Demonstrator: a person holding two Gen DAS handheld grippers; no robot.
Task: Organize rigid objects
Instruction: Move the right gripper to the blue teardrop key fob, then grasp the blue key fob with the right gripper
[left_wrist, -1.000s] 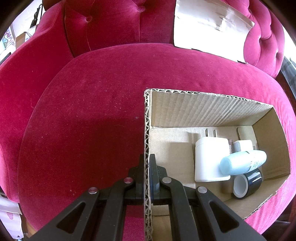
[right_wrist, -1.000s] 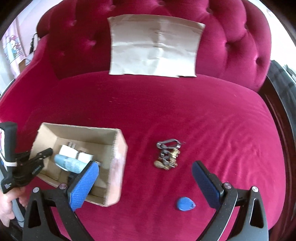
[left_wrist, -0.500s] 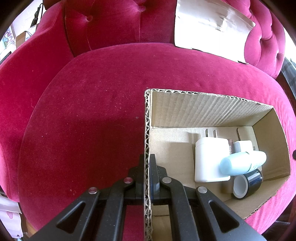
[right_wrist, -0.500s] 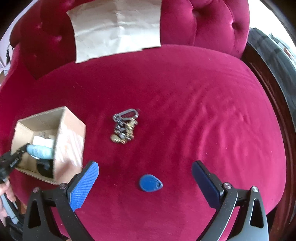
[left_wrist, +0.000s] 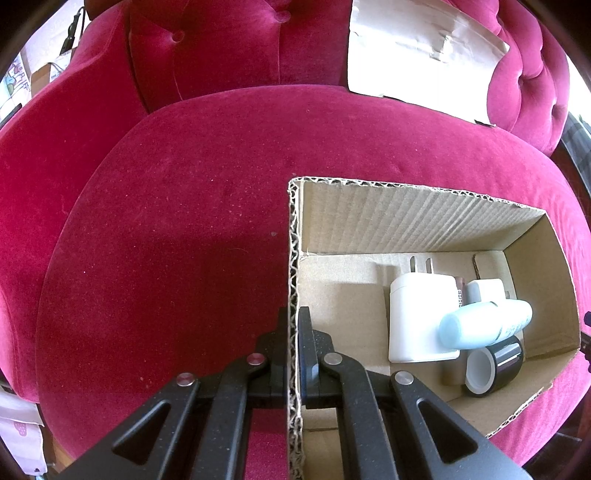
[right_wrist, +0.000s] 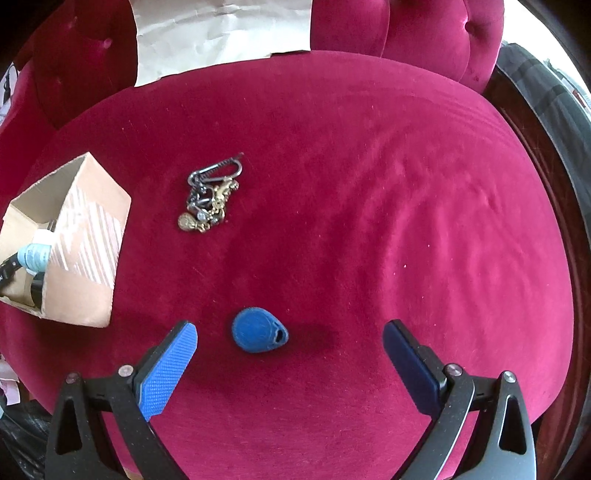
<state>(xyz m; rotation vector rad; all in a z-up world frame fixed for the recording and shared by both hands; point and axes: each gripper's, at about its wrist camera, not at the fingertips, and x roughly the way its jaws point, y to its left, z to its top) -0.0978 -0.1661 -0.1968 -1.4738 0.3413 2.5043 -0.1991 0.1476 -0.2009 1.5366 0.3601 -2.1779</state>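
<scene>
- Left wrist view: the left gripper (left_wrist: 294, 325) was clamped on the near wall of the cardboard box (left_wrist: 417, 221), which sat on the red velvet seat (left_wrist: 177, 229). Ahead and right of it, inside, lay a white charger (left_wrist: 421, 321), a pale blue bottle (left_wrist: 484, 325) and a roll of black tape (left_wrist: 495, 365).
- Right wrist view: the right gripper (right_wrist: 290, 332) stood wide apart, holding nothing. The blue key fob (right_wrist: 258, 335) lay between its fingertips, nearer the left pad; a bunch of keys (right_wrist: 210, 199) lay farther ahead, nothing blocking.

Bottle (left_wrist: 487, 323) label print perhaps illegible

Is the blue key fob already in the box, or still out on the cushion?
Still out. The fob lies on the cushion, apart from the box, between the right gripper's open jaws.
</scene>
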